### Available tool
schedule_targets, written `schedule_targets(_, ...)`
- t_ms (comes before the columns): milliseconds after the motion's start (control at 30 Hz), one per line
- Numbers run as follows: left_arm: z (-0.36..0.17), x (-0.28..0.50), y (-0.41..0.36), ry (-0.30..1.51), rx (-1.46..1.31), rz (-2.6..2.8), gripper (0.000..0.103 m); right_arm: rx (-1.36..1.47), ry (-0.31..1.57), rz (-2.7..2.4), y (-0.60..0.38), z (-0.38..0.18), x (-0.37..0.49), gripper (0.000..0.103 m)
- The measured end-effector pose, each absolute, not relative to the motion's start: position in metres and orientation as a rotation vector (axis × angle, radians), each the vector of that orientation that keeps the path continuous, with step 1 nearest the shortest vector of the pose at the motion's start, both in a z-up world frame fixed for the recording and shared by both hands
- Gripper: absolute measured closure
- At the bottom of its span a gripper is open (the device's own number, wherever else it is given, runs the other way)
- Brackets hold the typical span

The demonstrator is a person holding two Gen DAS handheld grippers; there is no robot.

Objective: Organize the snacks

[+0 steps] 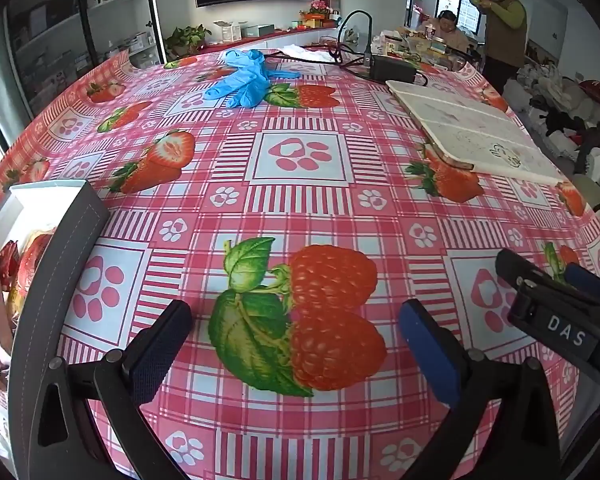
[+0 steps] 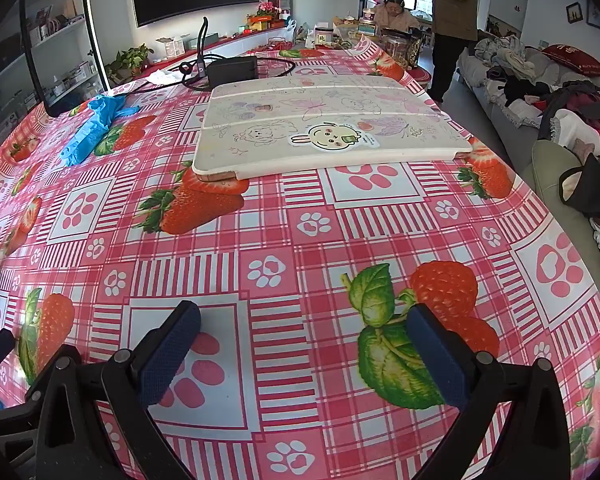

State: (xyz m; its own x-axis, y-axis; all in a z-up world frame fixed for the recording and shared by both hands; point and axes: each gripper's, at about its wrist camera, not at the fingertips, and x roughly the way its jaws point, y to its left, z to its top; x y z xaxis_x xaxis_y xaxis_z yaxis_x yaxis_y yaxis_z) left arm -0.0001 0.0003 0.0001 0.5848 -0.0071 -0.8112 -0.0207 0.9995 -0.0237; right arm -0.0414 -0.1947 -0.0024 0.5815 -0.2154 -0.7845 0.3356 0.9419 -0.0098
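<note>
I hold two grippers over the pink strawberry tablecloth [image 1: 300,200]. My left gripper [image 1: 296,344] has its jaws spread wide with nothing between them, only printed cloth below. My right gripper [image 2: 304,348] is spread just as wide and is equally empty; its tip also shows at the right edge of the left wrist view.

The snacks [image 1: 8,280] sit in one grey-walled box [image 1: 60,240] at the far left of my left view, just beside my left gripper. I can make out several red and orange packets standing roughly upright inside, but the wall hides most of them, so I cannot count them or tell their long axis for sure.

Farther out lie one white tablet case [image 2: 324,124] with a rabbit sticker, one heap of blue gloves [image 2: 92,128], and one black power brick [image 2: 232,68] with cables.
</note>
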Motion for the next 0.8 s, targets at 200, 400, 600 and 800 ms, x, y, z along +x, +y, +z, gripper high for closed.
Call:
schedule_targets(200,0.0001,0.0,-0.0001,0.949,-0.018,0.015,0.0,0.142,0.894,-0.326,-0.1944,-0.0024,-0.0413,0.0)
schedule_targets(400,0.0001,0.0,-0.0001,0.95,-0.018,0.015,0.0,0.142,0.894,-0.326,-0.1944,-0.0024,-0.0413,0.0)
schedule_targets(600,0.0001,0.0,-0.0001,0.95,-0.017,0.016,0.0,0.142,0.894,-0.326,-0.1944,-0.0025,-0.0413,0.0)
schedule_targets(800,0.0001,0.0,-0.0001,0.95,-0.017,0.016,0.0,0.143,0.894,-0.327,-0.1944,-0.0025,-0.0413,0.0)
